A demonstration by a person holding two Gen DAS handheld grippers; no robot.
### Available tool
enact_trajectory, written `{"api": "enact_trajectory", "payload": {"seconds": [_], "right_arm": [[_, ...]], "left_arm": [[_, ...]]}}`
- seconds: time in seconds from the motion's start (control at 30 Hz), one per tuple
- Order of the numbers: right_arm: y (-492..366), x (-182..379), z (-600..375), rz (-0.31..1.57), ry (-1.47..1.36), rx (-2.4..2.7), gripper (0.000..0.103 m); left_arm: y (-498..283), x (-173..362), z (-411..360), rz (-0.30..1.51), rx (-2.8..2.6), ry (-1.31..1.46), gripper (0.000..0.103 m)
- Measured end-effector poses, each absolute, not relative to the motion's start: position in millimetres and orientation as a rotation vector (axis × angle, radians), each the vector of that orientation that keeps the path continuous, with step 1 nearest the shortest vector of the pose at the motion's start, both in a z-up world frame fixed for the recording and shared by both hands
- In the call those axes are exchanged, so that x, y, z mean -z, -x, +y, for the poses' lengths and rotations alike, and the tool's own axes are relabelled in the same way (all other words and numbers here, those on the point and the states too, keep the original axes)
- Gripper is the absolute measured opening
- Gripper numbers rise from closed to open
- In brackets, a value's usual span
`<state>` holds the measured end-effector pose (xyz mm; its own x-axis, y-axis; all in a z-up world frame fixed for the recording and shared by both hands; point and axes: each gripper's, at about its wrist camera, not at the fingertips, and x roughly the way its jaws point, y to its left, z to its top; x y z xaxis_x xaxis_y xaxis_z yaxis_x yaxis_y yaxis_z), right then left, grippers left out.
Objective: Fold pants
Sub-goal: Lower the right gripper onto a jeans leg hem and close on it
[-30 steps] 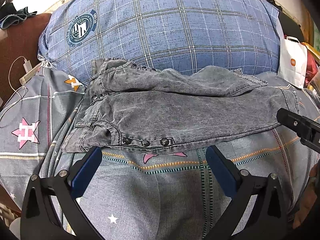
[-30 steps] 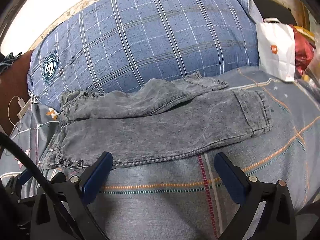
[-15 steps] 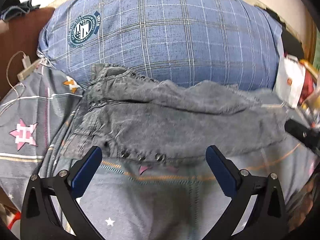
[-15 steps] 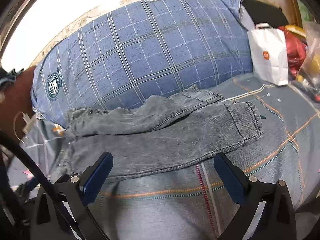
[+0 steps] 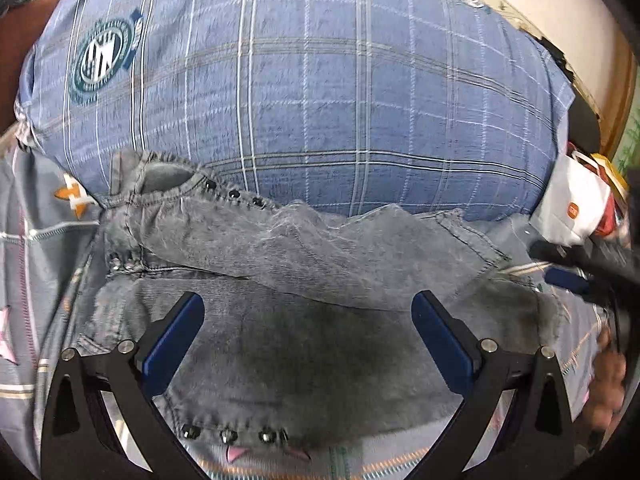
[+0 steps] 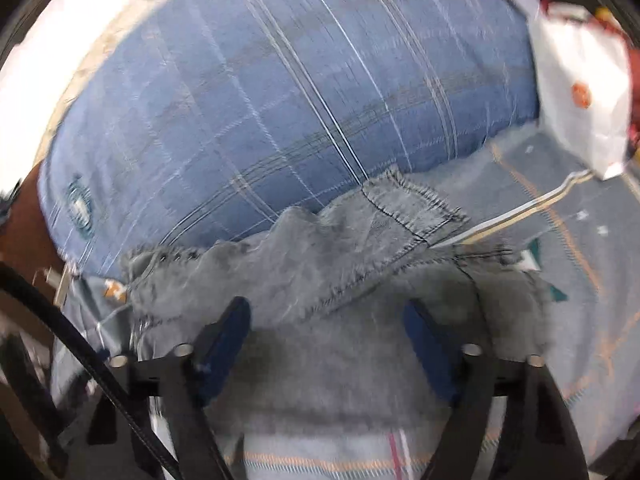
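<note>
Grey washed denim pants [image 5: 312, 264] lie sideways on the bed, waistband at the left, one leg folded over the other. My left gripper [image 5: 308, 320] is open, low over the near leg by the waist, above a row of metal studs [image 5: 230, 435]. My right gripper [image 6: 328, 326] is open, low over the cuff end of the pants [image 6: 360, 272]; this view is blurred. The stitched cuff [image 6: 416, 208] lies just beyond its fingers. The right gripper also shows at the right edge of the left wrist view [image 5: 580, 276].
A big blue plaid pillow [image 5: 312, 80] bulges right behind the pants. A white paper bag [image 6: 580, 88] stands at the right by the pillow. The grey patterned bedsheet [image 6: 580, 264] spreads around the pants. A brown headboard [image 6: 28, 220] is at the left.
Both grippers have moved forward and down, from in front of the pants to over them. The jaws stay open. The pants have not moved.
</note>
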<state>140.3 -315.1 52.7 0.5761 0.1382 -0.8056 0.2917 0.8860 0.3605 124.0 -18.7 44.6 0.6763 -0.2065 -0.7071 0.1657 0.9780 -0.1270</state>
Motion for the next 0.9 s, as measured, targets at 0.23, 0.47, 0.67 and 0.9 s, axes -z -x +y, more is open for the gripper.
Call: {"api": "enact_trajectory", "payload": {"seconds": [0.23,0.47,0.67,0.9], "right_arm": [[-269,8,-334,1.117,-0.514,0.219,0.071],[-322,58,-345,1.163,-0.585,0.309,0.071],[-344,71,-315,1.218,-0.324,0.455,0.071],[-326,65,-314,1.210,-0.255,0.473,0.006]], "left_arm": [[-139,-25,-3,0.841,0.163,0.078,0.103],[-142,-18,3,0.863,0.159,0.095,0.103],[-141,-20,1,0.859,0.164,0.080,0.103],[-140,-22,1,0.850,0.166,0.090,0.103]]}}
